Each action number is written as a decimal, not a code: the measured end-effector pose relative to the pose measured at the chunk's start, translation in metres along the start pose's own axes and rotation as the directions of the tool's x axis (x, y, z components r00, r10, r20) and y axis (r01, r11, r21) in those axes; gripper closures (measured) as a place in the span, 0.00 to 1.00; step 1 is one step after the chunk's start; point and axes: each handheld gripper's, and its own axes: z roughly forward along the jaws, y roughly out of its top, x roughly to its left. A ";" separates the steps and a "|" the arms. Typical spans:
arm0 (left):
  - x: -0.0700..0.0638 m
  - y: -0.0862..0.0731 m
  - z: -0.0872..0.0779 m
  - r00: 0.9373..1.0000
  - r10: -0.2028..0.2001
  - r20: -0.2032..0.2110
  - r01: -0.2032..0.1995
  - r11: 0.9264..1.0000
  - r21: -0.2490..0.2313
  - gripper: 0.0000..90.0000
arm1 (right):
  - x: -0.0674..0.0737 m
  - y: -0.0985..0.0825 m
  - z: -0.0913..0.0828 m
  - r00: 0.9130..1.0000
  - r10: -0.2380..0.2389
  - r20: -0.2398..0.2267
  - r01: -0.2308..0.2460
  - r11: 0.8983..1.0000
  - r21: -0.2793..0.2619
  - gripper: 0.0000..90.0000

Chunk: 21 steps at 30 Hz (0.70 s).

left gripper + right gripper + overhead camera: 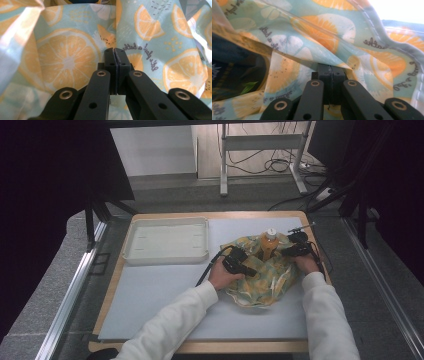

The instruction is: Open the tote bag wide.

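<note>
Both hands are down on the cloth (260, 282) now, the lemon-print one bunched around the bottle (269, 245) at the right of the counter (150, 295). My left claw (246, 269) is pressed together on a fold at the near-left of the bundle; in the left gripper view the jaws meet flat, with a thin sliver of fabric caught between them. My right claw (286, 252) is likewise clamped on the cloth, right beside the bottle, and the right gripper view shows a stitched hem (372, 22) running past just above the pinch.

Why grip there? I reckon I'm taking two opposite sides so the fabric can be drawn up and around the bottle, which stands upright in the middle with its white cap (271, 232) poking clear. A hold on each side keeps the wrap from sliding off.

The cloth is thin, soft and floppy, creasing into sharp ridges, pale blue with orange citrus slices and small script. The bottle looks like smooth plastic, orange liquid inside, a dark label (234, 67) showing through a gap in the folds. The white tray (167, 240) sits well apart at the back left, shallow, rounded at the corners, nothing in it.
</note>
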 end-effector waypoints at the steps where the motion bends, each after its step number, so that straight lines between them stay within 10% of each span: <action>1: 0.000 0.000 0.000 1.000 -0.003 0.001 0.003 1.000 0.000 1.00 | -0.001 0.000 0.000 1.000 0.003 0.001 -0.003 1.000 -0.004 0.99; 11: -0.001 -0.001 -0.006 1.000 -0.003 -0.003 0.003 1.000 -0.028 1.00 | 0.004 0.001 -0.016 0.999 0.000 -0.033 -0.001 0.999 -0.053 0.99; 21: -0.016 -0.004 -0.044 0.999 0.027 -0.019 -0.030 0.988 -0.151 1.00 | 0.015 -0.003 -0.060 0.996 -0.055 -0.077 0.043 0.989 -0.144 0.99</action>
